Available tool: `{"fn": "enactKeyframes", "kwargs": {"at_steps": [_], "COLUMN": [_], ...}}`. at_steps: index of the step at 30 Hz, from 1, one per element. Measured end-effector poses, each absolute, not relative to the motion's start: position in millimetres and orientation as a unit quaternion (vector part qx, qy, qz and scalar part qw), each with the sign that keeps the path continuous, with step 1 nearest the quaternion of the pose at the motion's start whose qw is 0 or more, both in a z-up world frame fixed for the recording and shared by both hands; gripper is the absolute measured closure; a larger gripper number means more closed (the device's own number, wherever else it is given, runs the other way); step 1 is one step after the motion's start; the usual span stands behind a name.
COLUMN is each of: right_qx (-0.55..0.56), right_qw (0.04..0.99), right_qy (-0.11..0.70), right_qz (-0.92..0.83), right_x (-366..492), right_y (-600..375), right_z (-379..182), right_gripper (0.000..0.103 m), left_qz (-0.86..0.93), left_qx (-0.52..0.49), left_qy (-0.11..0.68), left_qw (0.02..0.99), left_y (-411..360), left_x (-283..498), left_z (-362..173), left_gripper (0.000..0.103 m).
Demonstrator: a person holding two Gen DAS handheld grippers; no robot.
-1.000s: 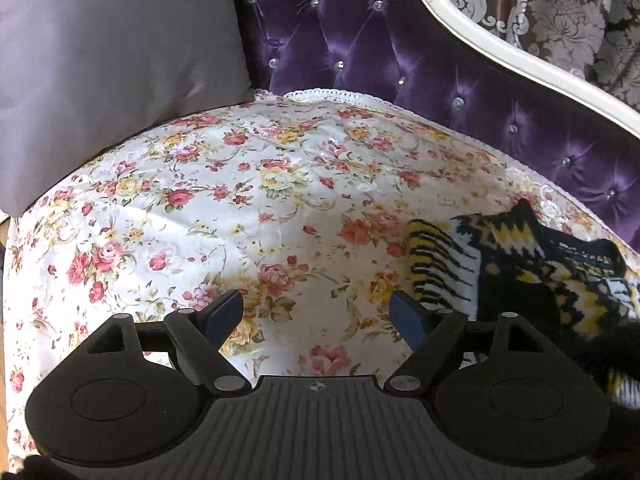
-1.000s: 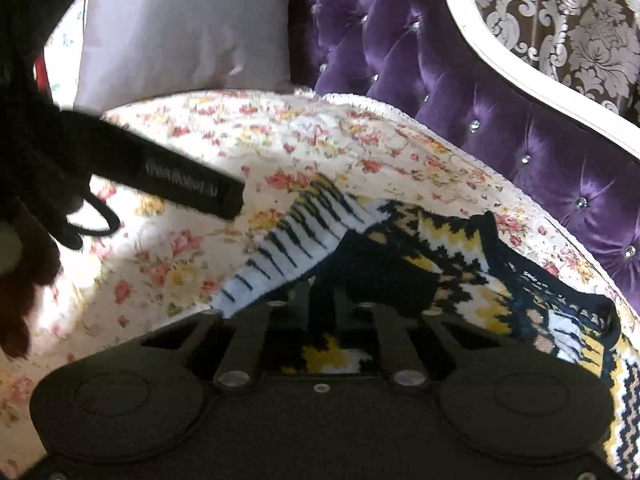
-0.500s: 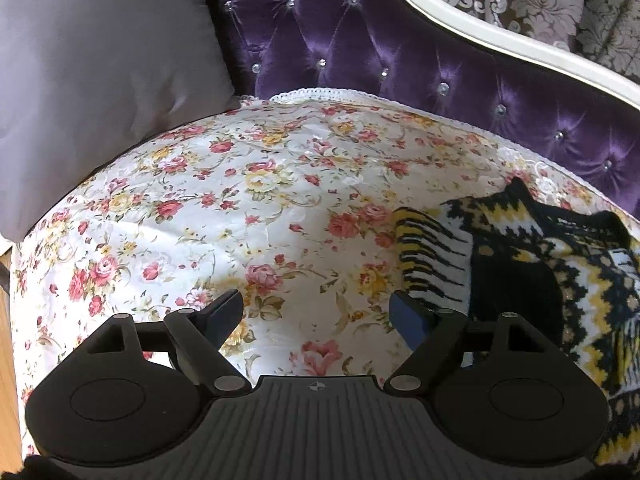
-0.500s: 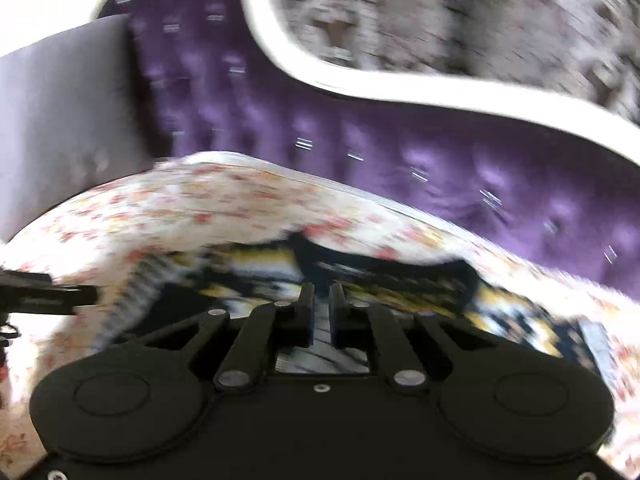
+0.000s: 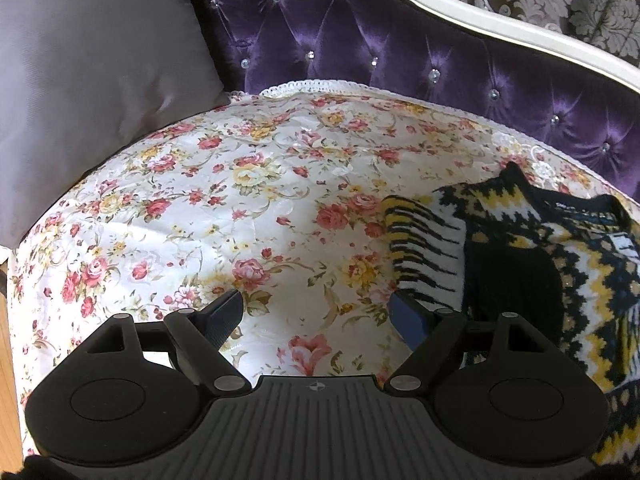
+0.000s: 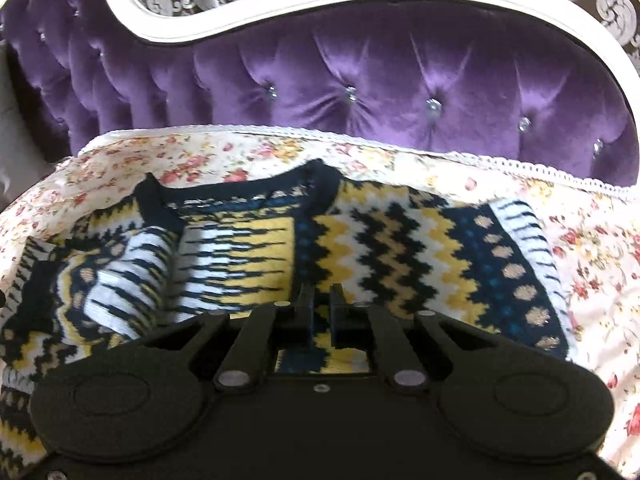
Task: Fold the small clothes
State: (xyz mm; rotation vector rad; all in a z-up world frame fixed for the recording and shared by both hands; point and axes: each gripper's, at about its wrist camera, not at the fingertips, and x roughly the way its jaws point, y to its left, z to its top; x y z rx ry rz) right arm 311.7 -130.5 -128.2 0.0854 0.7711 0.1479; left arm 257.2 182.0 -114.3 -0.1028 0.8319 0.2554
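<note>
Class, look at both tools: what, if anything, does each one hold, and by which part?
The left tool is open, holding nothing. The right tool looks nearly shut over the patterned sweater; whether it pinches the knit cannot be told.

no readable text, labels, brands or numbers appear in either view; a faint pale strip at the sweater [image 5: 560,264] collar, toward 3 o'clock, is too blurred to read.

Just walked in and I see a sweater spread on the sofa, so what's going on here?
A person with two handheld grippers is folding a patterned knit sweater on a floral cover over the purple sofa. The left gripper is open above the cover, beside a sleeve. The right gripper is nearly shut over the sweater's middle; whether it pinches fabric is unclear.
</note>
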Motion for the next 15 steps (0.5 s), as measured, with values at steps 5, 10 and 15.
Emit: {"fn": "enactKeyframes", "kwargs": {"at_steps": [5, 10, 15], "right_qx": [0.07, 0.079, 0.044], "right_qw": [0.934, 0.947, 0.946], "right_qy": [0.342, 0.3, 0.296], "right_qz": [0.074, 0.085, 0.124], "right_x": [302.3, 297.5, 297.1], "right_y": [-146.3, -153.9, -135.6], "right_z": [-115.2, -107.6, -105.8], "right_gripper": [0.063, 0.024, 0.023], "left_qz": [0.118, 0.131, 0.142], "left_qx": [-0.077, -0.067, -0.073], "left_qy": [0.434, 0.429, 0.425], "left_qw": [0.89, 0.891, 0.891], "left_y": [186.3, 180.3, 178.8], "left_x": [264.3, 264.1, 262.1], "left_z": [-124.8, -127.2, -127.6], "left_gripper": [0.024, 0.023, 0.023]}}
